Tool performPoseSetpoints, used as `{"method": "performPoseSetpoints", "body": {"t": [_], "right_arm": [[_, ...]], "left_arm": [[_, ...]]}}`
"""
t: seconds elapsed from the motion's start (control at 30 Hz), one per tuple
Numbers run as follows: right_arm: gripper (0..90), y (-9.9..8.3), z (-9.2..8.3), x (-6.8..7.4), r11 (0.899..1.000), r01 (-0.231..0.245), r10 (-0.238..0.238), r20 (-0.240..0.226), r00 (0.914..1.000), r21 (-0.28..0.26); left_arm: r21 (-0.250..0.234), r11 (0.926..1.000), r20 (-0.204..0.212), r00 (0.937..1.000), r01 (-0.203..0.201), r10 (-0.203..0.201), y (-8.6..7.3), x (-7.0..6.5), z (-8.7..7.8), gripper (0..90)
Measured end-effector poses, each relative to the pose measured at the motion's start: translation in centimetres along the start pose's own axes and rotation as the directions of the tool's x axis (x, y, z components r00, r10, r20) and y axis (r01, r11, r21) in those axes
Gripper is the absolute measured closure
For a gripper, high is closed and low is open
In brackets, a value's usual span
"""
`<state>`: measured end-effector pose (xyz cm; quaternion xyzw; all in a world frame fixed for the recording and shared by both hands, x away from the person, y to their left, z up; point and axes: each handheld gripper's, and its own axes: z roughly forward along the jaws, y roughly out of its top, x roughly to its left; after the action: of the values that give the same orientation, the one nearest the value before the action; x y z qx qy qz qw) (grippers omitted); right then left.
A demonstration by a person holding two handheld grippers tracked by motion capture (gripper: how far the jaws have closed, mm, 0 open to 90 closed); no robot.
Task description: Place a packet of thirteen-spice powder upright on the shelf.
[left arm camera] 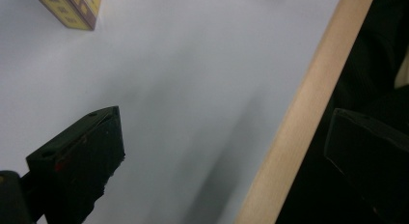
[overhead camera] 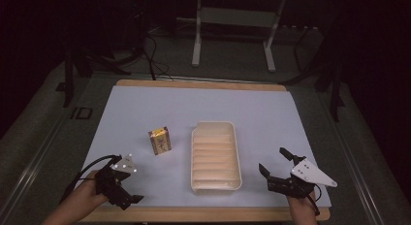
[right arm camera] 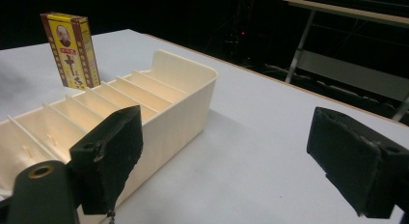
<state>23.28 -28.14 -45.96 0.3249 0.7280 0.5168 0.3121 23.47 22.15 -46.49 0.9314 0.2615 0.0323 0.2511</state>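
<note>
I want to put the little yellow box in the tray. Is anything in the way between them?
No, nothing visible is in the way. The little yellow box stands upright just left of the cream tray, with bare white table between them. The tray's compartments look empty, and both grippers are near the table's front edge, apart from both.

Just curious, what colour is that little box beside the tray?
The box is yellow with dark red borders, clearest in the right gripper view.

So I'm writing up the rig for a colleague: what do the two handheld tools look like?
Both are black. The left tool carries a grey plate with white dots and trails a black cable. The right tool has a larger grey three-cornered plate with small dark holes. Up close, the jaws are blocky black pads with worn, chipped edges. No sleeves reach the wrists.
</note>
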Motion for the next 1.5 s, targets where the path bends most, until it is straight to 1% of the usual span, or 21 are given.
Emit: {"method": "performPoseSetpoints", "body": {"t": [0.1, 0.2, 0.27, 0.3, 0.37, 0.47, 0.5, 0.67, 0.73, 0.77, 0.83, 0.9, 0.97, 1.03, 1.13, 1.17, 1.2, 1.3, 1.37, 1.47, 1.5], "right_arm": [[12.6, 0.0, 0.0, 0.0, 1.000, -0.002, 0.002, -0.002, 1.0000, 0.002], [12.5, 0.0, 0.0, 0.1, 1.000, -0.001, 0.001, -0.006, 1.0000, 0.001], [12.6, 0.0, 0.0, 0.1, 1.000, -0.001, 0.001, -0.006, 1.0000, 0.000], [12.5, 0.0, 0.0, 0.1, 1.000, 0.000, 0.000, -0.004, 1.0000, 0.001], [12.5, 0.0, 0.0, 0.1, 1.000, -0.002, 0.002, -0.005, 1.0000, -0.001], [12.6, 0.0, 0.0, 0.1, 1.000, 0.003, -0.003, -0.006, 1.0000, 0.000], [12.6, 0.0, 0.0, 0.1, 1.000, 0.002, -0.002, -0.006, 1.0000, 0.000], [12.6, 0.0, 0.0, 0.2, 1.000, 0.007, -0.007, -0.010, 0.9999, 0.003], [12.6, 0.1, 0.0, 0.2, 1.000, 0.009, -0.009, -0.012, 0.9999, 0.000], [12.6, 0.1, -0.1, 0.3, 1.000, 0.011, -0.011, -0.011, 0.9999, 0.000], [12.6, 0.1, 0.0, 0.3, 1.000, 0.012, -0.012, -0.014, 0.9998, 0.000], [12.6, 0.1, 0.0, 0.3, 1.000, 0.019, -0.019, -0.020, 0.9996, 0.005], [12.6, 0.1, 0.0, 0.3, 1.000, 0.026, -0.026, -0.021, 0.9994, 0.006], [12.6, 0.2, 0.0, 0.3, 1.000, 0.027, -0.027, -0.025, 0.9993, 0.004], [12.6, 0.2, 0.0, 0.3, 1.000, 0.030, -0.030, -0.026, 0.9992, 0.004], [12.6, 0.2, 0.0, 0.3, 1.000, 0.030, -0.030, -0.028, 0.9992, 0.005], [12.6, 0.2, 0.1, 0.3, 0.999, 0.032, -0.032, -0.029, 0.9991, 0.008], [12.6, 0.1, 0.1, 0.4, 0.999, 0.032, -0.032, -0.034, 0.9989, 0.012], [12.6, 0.1, 0.1, 0.4, 0.999, 0.036, -0.035, -0.036, 0.9987, 0.015], [12.6, 0.1, 0.2, 0.4, 0.999, 0.038, -0.037, -0.040, 0.9985, 0.014], [12.6, 0.1, 0.2, 0.5, 0.999, 0.037, -0.036, -0.041, 0.9985, 0.015]], "left_arm": [[0.023, 0.9997, 0.011, 0.9999, -0.006, 0.006, 0.0, 0.2, -0.1, 0.7], [0.084, 0.9965, 0.010, 1.0000, -0.002, 0.001, 0.1, 0.5, -0.3, 0.7], [0.126, 0.9914, 0.033, 0.9986, 0.037, -0.042, 0.2, 1.0, -0.4, 0.7], [0.154, 0.9865, 0.038, 0.9972, 0.057, -0.064, 0.2, 1.3, -0.4, 0.7], [0.151, 0.9871, -0.017, 0.9985, 0.053, -0.051, 0.2, 1.6, -0.7, 0.7], [0.172, 0.9833, -0.014, 0.9981, 0.061, -0.059, 0.1, 1.9, -0.9, 0.7], [0.195, 0.9779, -0.004, 0.9971, 0.076, -0.076, 0.1, 2.1, -0.8, 0.6], [0.257, 0.9624, 0.014, 0.9954, 0.088, -0.095, -0.1, 3.1, -0.3, 0.6], [0.268, 0.9605, 0.010, 0.9965, 0.077, -0.082, -0.1, 3.2, -0.3, 0.6], [0.269, 0.9597, 0.019, 0.9958, 0.081, -0.090, 0.0, 3.3, -0.3, 0.6], [0.256, 0.9630, 0.051, 0.9936, 0.085, -0.101, 0.0, 3.6, -0.5, 0.6], [0.267, 0.9606, 0.032, 0.9957, 0.075, -0.087, 0.1, 3.7, -0.6, 0.6], [0.283, 0.9566, 0.034, 0.9959, 0.071, -0.084, 0.3, 3.8, -0.7, 0.6], [0.299, 0.9524, 0.012, 0.9979, 0.057, -0.064, 0.7, 3.7, -0.8, 0.5], [0.301, 0.9529, 0.019, 0.9987, 0.040, -0.048, 1.2, 3.6, -1.0, 0.5], [0.313, 0.9491, 0.010, 0.9992, 0.033, -0.038, 1.7, 3.6, -1.1, 0.5], [0.313, 0.9493, 0.011, 0.9994, 0.027, -0.032, 1.9, 3.6, -1.2, 0.6], [0.325, 0.9455, -0.016, 0.9997, 0.024, -0.020, 2.6, 3.7, -1.6, 0.6], [0.329, 0.9436, -0.008, 0.9994, 0.034, -0.033, 3.0, 3.9, -1.9, 0.6], [0.341, 0.9392, -0.026, 0.9991, 0.039, -0.032, 3.5, 4.2, -2.3, 0.6], [0.337, 0.9408, -0.027, 0.9992, 0.036, -0.028, 3.7, 4.2, -2.5, 0.6]]}}
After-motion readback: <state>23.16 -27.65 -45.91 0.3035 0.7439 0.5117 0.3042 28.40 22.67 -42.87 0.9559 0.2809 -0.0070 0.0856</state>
